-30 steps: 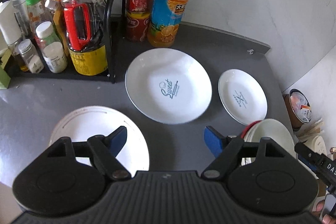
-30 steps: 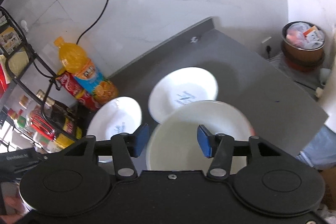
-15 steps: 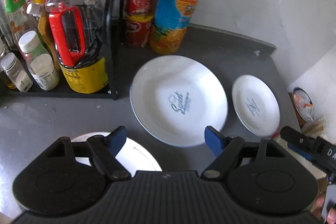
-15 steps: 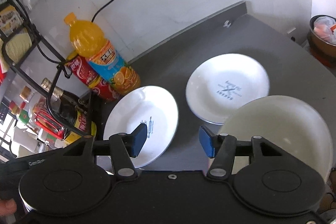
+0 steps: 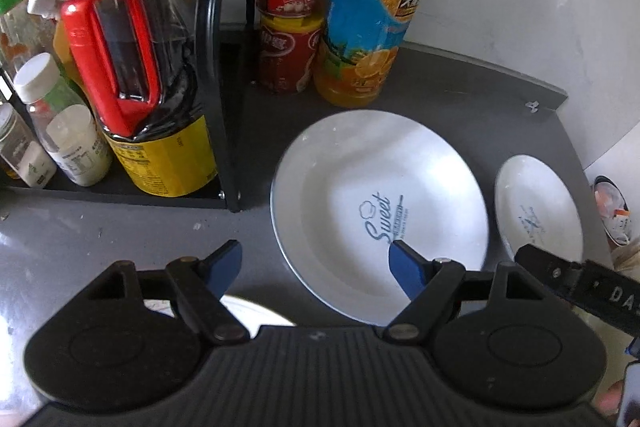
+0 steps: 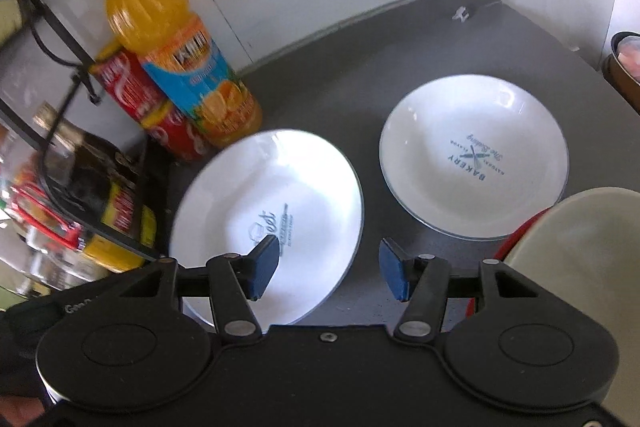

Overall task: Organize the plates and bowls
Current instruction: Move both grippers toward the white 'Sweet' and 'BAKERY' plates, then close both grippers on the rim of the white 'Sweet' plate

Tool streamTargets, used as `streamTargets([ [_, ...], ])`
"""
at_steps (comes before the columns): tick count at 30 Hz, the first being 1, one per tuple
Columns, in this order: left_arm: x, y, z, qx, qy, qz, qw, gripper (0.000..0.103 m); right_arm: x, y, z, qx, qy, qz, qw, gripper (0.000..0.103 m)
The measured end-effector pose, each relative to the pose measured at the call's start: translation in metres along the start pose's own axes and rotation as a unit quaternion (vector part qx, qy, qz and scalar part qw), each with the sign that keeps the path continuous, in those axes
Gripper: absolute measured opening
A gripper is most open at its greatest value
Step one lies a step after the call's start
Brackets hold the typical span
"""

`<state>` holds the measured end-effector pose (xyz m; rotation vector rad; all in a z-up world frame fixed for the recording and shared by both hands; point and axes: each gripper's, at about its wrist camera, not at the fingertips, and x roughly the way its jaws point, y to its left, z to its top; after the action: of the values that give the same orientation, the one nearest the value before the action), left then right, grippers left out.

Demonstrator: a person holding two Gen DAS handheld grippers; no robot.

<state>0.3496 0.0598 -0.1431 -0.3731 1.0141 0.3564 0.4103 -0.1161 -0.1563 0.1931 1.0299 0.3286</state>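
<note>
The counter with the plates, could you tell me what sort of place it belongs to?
Most likely a home kitchen: a grey counter against a marble-look wall, a rack of sauce bottles, and an orange drink bottle beside white plates.

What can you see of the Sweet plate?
The Sweet plate is round, white and glossy, ceramic by the look, with a shallow well, a thin darker rim line and blue "Sweet" script printed in the centre. It lies flat and empty on the grey counter, in front of the orange bottle, beside the smaller bakery plate without touching it. Nothing grips it; each wrist view shows one blue fingertip over it.
</note>
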Motion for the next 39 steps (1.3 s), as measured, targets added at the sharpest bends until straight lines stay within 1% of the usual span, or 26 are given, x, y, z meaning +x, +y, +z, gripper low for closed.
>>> streamTargets([
  [2,0.008,0.003,0.001,-0.007,0.009,-0.006,0.9999,0.079,0.010,0.001,0.000,0.004,0.009,0.000,1.000,0.057],
  [4,0.014,0.004,0.000,-0.004,0.010,0.002,0.9999,0.079,0.018,0.001,0.000,0.009,0.013,0.000,1.000,0.058],
  [6,0.021,0.004,0.000,-0.002,0.013,0.006,0.9999,0.079,0.025,0.001,0.001,0.013,0.012,-0.003,1.000,0.066],
  [8,0.030,0.007,0.000,-0.006,0.022,0.009,0.9997,0.078,0.033,0.002,0.002,0.015,0.014,-0.015,1.000,0.066],
  [9,0.035,0.009,0.000,-0.009,0.026,0.007,0.9996,0.076,0.037,0.001,0.002,0.018,0.015,-0.018,1.000,0.066],
  [11,0.041,0.010,0.000,-0.012,0.026,0.005,0.9996,0.076,0.044,-0.002,0.003,0.027,0.021,-0.024,0.999,0.066],
  [13,0.047,0.011,0.000,-0.011,0.025,0.012,0.9996,0.073,0.053,-0.005,0.004,0.038,0.031,-0.027,0.998,0.063],
  [15,0.055,0.012,0.002,-0.016,0.029,0.013,0.9994,0.071,0.061,-0.007,0.004,0.043,0.040,-0.031,0.998,0.056],
  [17,0.062,0.015,0.003,-0.022,0.035,0.014,0.9990,0.066,0.068,-0.006,0.003,0.040,0.048,-0.036,0.997,0.051],
  [19,0.069,0.016,0.005,-0.024,0.041,0.020,0.9987,0.055,0.074,-0.005,0.002,0.036,0.059,-0.039,0.997,0.045],
  [20,0.073,0.018,0.006,-0.026,0.044,0.021,0.9985,0.054,0.078,-0.005,0.002,0.035,0.064,-0.040,0.997,0.041],
  [22,0.078,0.020,0.005,-0.035,0.051,0.020,0.9979,0.042,0.085,-0.006,0.001,0.033,0.070,-0.044,0.996,0.039],
  [23,0.081,0.021,0.005,-0.037,0.055,0.020,0.9976,0.040,0.086,-0.006,0.000,0.030,0.063,-0.043,0.997,0.037],
  [26,0.085,0.018,0.004,-0.030,0.055,0.018,0.9979,0.039,0.089,-0.005,0.001,0.027,0.056,-0.031,0.998,0.036],
  [27,0.086,0.017,0.004,-0.026,0.056,0.017,0.9980,0.038,0.090,-0.006,0.001,0.028,0.055,-0.026,0.998,0.032],
  [30,0.089,0.017,0.005,-0.032,0.057,0.004,0.9979,0.031,0.093,-0.007,0.002,0.026,0.054,-0.023,0.998,0.021],
  [31,0.089,0.017,0.006,-0.035,0.057,0.001,0.9978,0.027,0.093,-0.008,0.001,0.026,0.053,-0.025,0.998,0.020],
  [35,0.090,0.016,0.006,-0.041,0.055,-0.004,0.9976,0.026,0.089,-0.018,0.002,0.059,0.052,-0.015,0.997,0.014],
  [39,0.085,0.019,0.006,-0.046,0.055,-0.009,0.9974,0.021,0.081,-0.014,-0.002,0.043,0.049,-0.027,0.997,0.013],
])
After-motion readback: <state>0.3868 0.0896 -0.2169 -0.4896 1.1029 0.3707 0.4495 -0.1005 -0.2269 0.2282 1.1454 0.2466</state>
